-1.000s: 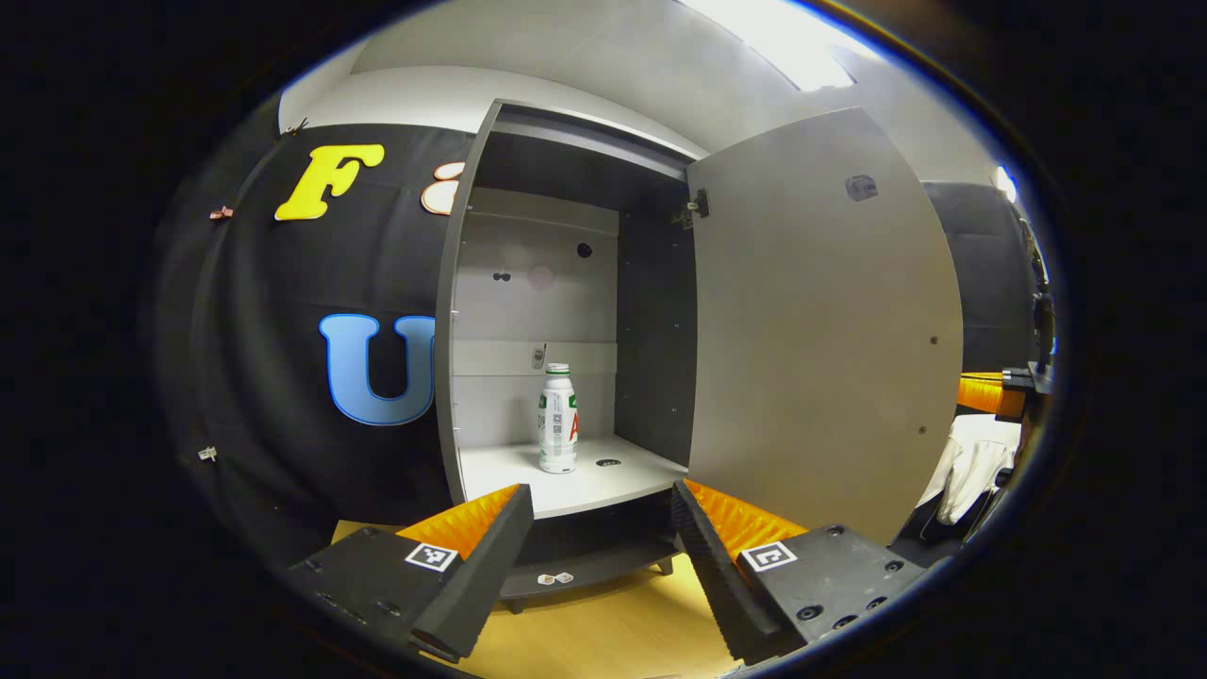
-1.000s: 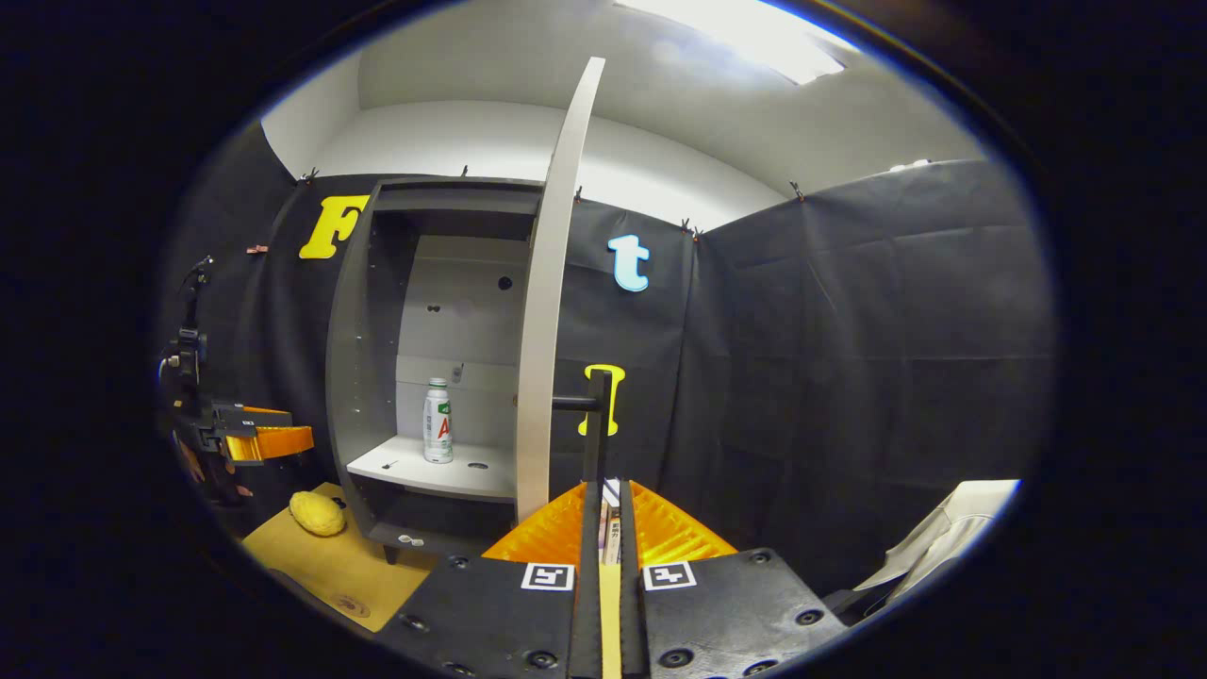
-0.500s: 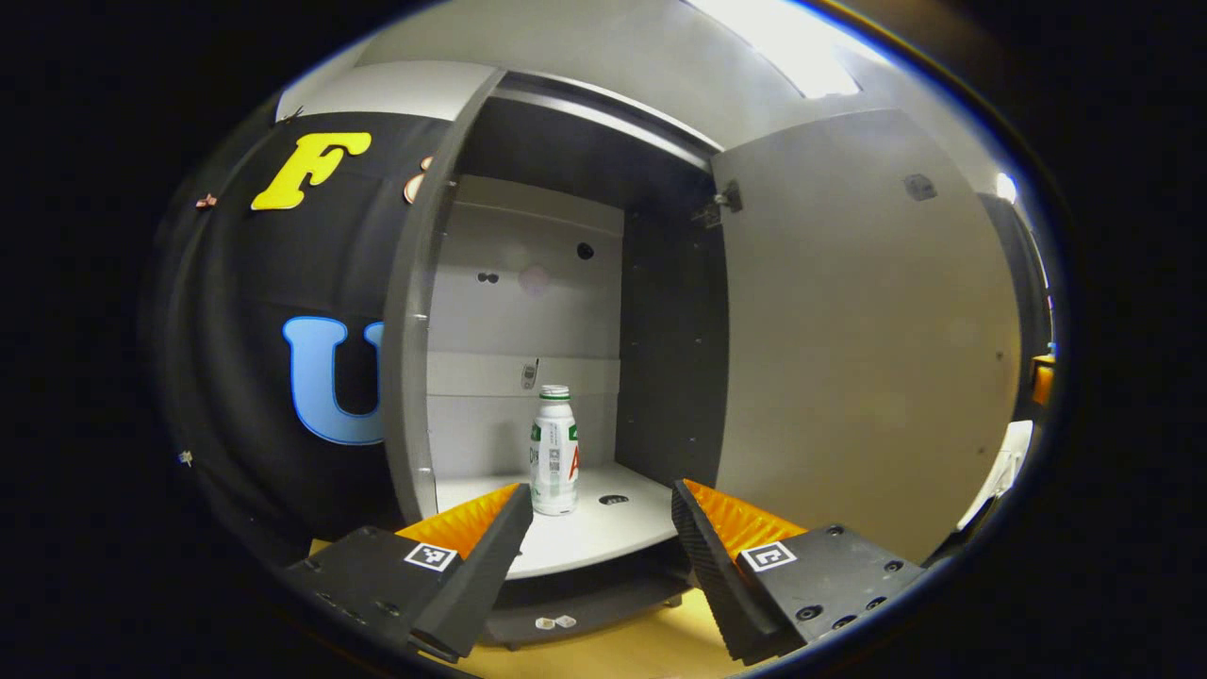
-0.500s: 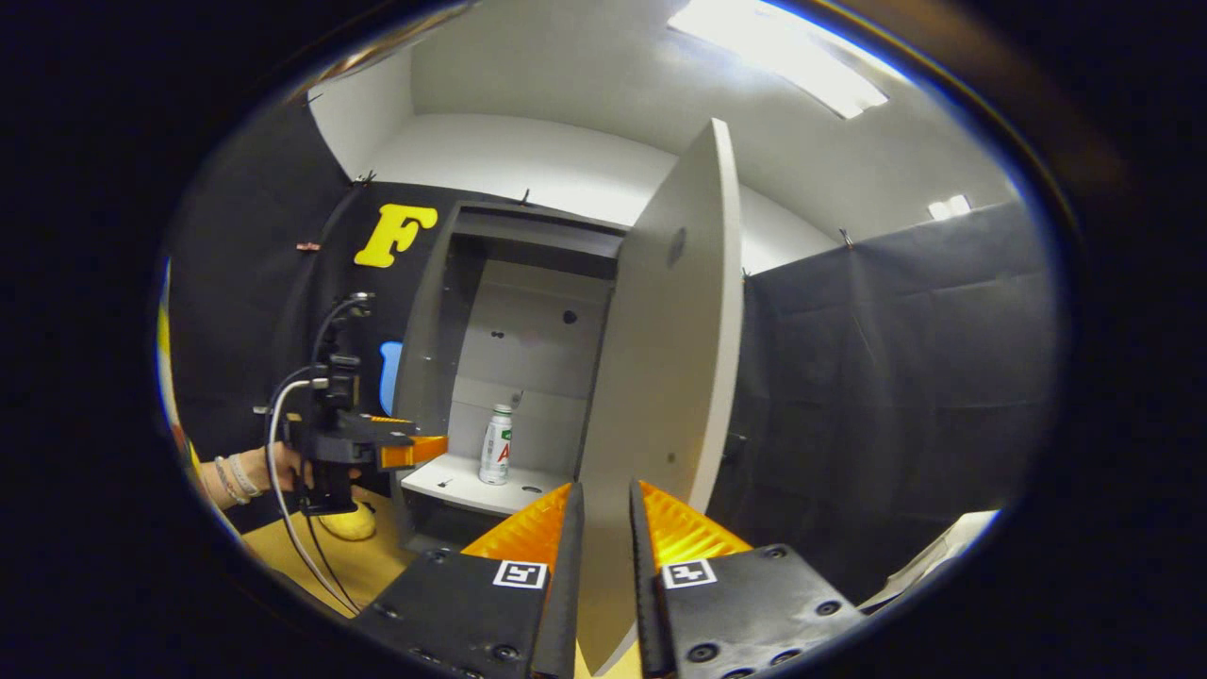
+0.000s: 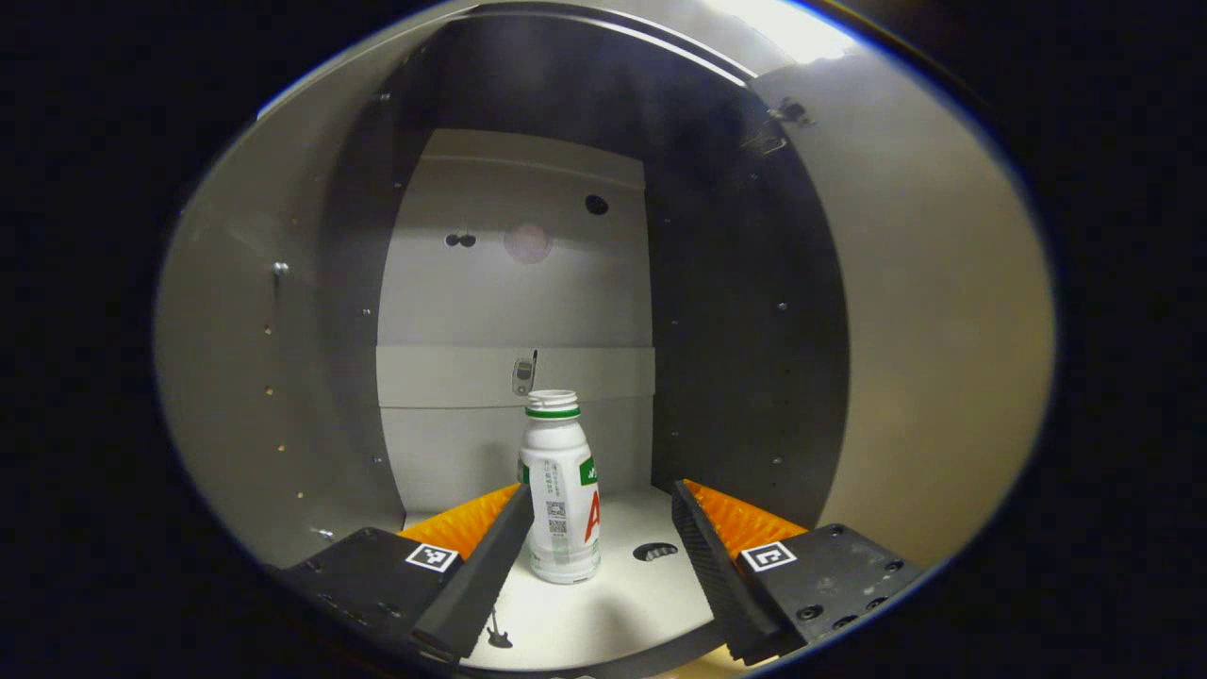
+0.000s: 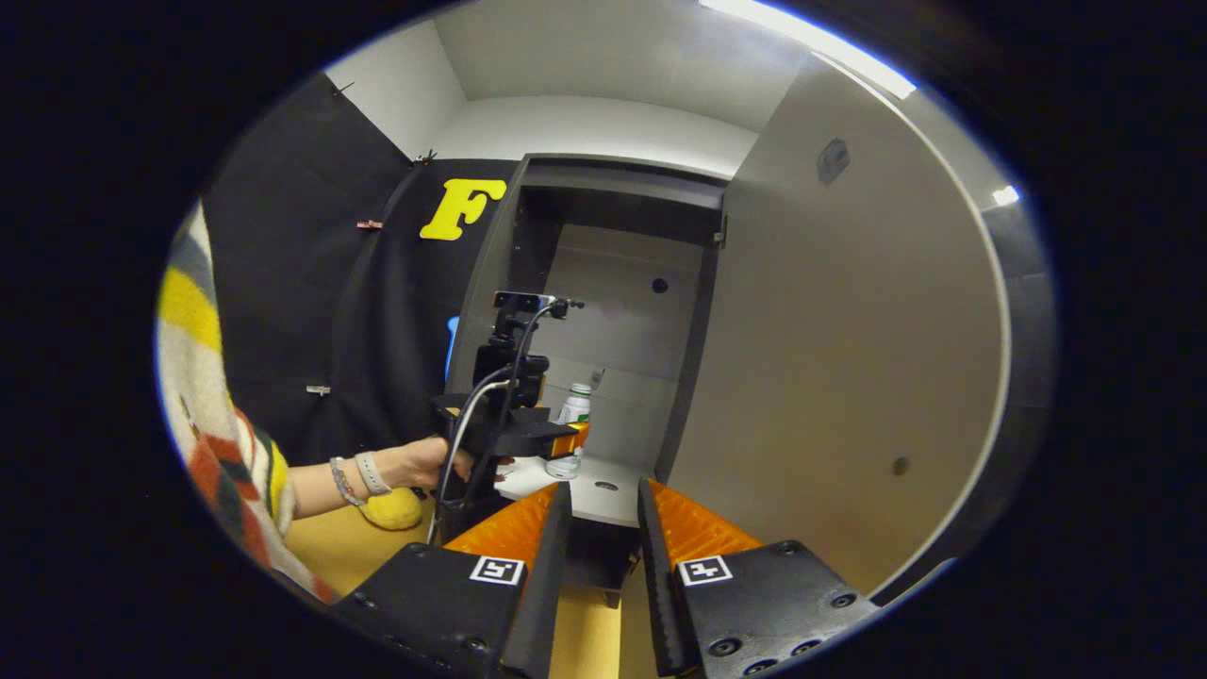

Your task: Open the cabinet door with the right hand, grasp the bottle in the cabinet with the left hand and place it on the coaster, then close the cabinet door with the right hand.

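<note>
One bottle (image 5: 560,505) upright between open left hand-held gripper (image 5: 597,528) fingers

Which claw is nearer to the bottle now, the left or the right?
Left. The left claw is open at the bottle, one finger beside it. The right claw is back outside the cabinet, near the open door.

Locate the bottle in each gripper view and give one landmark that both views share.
Left gripper view: bottle low centre, upright on the shelf, between the open fingers.
Right gripper view: bottle mid-frame, partly behind the left gripper.
Shared landmark: open cabinet door, right of the bottle.
</note>
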A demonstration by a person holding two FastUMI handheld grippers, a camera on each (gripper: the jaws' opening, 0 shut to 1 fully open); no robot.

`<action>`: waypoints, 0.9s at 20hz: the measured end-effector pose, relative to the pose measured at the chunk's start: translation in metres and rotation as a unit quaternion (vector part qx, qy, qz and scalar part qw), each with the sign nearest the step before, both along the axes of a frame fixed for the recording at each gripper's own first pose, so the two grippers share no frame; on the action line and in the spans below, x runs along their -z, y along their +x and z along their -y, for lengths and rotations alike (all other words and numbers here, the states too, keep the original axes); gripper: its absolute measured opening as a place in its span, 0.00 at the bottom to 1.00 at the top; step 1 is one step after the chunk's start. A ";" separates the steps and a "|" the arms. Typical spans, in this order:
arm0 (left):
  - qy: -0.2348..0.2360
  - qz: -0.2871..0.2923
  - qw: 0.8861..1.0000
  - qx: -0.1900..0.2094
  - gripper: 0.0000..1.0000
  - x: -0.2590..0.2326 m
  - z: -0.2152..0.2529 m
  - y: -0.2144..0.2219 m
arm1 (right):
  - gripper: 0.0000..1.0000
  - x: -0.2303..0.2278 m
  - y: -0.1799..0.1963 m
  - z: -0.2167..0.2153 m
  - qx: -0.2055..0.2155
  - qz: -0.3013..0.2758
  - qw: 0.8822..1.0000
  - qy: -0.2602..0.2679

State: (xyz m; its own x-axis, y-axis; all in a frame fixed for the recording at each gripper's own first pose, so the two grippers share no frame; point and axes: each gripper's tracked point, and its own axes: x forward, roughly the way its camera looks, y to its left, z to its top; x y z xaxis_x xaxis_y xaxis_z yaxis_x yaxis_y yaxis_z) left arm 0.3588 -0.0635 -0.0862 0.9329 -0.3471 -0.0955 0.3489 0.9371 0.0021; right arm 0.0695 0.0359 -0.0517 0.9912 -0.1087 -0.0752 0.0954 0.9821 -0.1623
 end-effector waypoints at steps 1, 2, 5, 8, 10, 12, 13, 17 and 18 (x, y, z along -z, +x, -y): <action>0.000 -0.005 1.000 -0.008 0.93 0.005 -0.003 0.012 | 0.45 0.006 0.007 -0.001 -0.011 -0.009 1.000 0.007; -0.002 -0.009 1.000 -0.016 0.93 0.010 -0.005 0.023 | 0.45 0.009 0.012 -0.001 -0.017 -0.013 1.000 0.007; -0.009 -0.036 0.999 -0.023 0.93 0.029 -0.005 0.048 | 0.45 0.007 0.028 0.007 -0.017 -0.012 1.000 0.003; 0.001 -0.033 0.999 -0.030 0.94 0.036 -0.005 0.064 | 0.45 0.011 0.038 0.020 -0.007 -0.018 1.000 0.008; 0.001 -0.038 0.999 -0.023 0.94 0.041 0.001 0.071 | 0.44 0.019 0.037 0.024 -0.006 -0.029 1.000 -0.005; 0.011 -0.036 0.999 -0.030 0.94 0.044 0.000 0.079 | 0.47 0.024 0.035 0.027 -0.003 -0.037 0.999 -0.025; 0.013 -0.033 0.999 -0.030 0.93 0.044 0.001 0.081 | 0.47 0.024 0.034 0.025 -0.006 -0.038 0.999 -0.028; -0.007 -0.043 0.999 -0.011 0.79 0.036 0.002 0.068 | 0.47 0.021 0.030 0.018 -0.016 -0.036 0.999 -0.020; -0.015 -0.042 0.999 -0.004 0.77 0.029 0.002 0.058 | 0.47 0.021 0.028 0.017 -0.017 -0.034 0.999 -0.020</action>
State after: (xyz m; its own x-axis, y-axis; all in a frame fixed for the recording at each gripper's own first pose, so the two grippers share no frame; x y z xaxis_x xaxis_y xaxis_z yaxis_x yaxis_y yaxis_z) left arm 0.4171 -0.0653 -0.1151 0.9246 -0.3440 -0.1633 0.3396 0.9389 -0.0552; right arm 0.0980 0.0185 -0.0725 0.9870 -0.0796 -0.1393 0.0498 0.9773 -0.2059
